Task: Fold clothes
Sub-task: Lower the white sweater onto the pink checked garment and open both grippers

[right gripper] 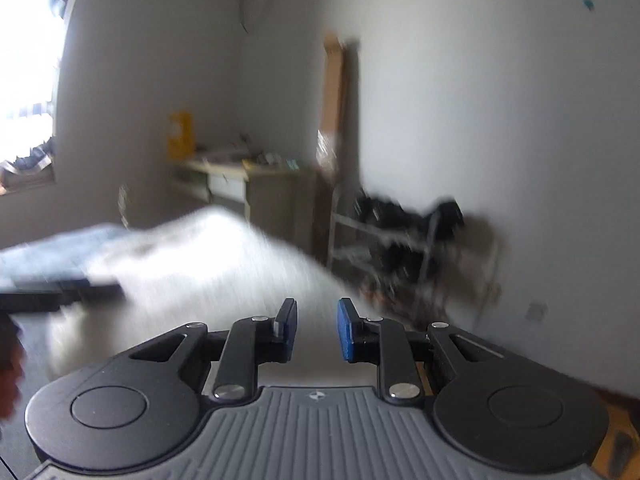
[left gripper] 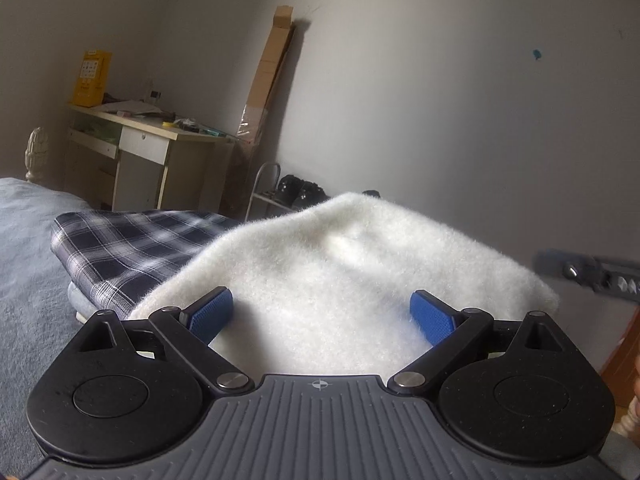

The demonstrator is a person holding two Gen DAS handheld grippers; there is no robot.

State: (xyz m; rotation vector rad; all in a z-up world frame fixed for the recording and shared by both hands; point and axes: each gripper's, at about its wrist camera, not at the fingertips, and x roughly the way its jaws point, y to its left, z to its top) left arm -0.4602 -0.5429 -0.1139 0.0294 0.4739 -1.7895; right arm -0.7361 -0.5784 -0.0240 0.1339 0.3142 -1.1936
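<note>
Left wrist view: the left gripper (left gripper: 322,312) has its jaws spread wide, the blue pads (left gripper: 210,314) well apart, and the white fleece garment (left gripper: 352,264) lies heaped between and beyond them; neither pad presses on it, so nothing is held. The fleece rises in a soft mound on the bed (left gripper: 28,248), its near edge running under the gripper's nose. Just left of it, touching its edge, sits a folded plaid shirt (left gripper: 128,248) on top of a pale grey folded piece. At the right edge, part of the other gripper shows as a blurred grey bar. Farther off stand a desk (left gripper: 152,140) with a yellow box (left gripper: 91,78), a tall cardboard carton (left gripper: 268,76) leaning on the wall, and a shoe rack (left gripper: 280,196).

Right wrist view, heavily blurred: the right gripper (right gripper: 317,330) has its jaws narrowed to a small gap with nothing visibly between them; the pads do not meet. The white garment (right gripper: 208,264) spreads ahead and to the left, beyond the fingertips, apart from them. A dark bar, likely the other gripper, crosses at far left. The shoe rack (right gripper: 400,248) stands to the right beyond.
</note>
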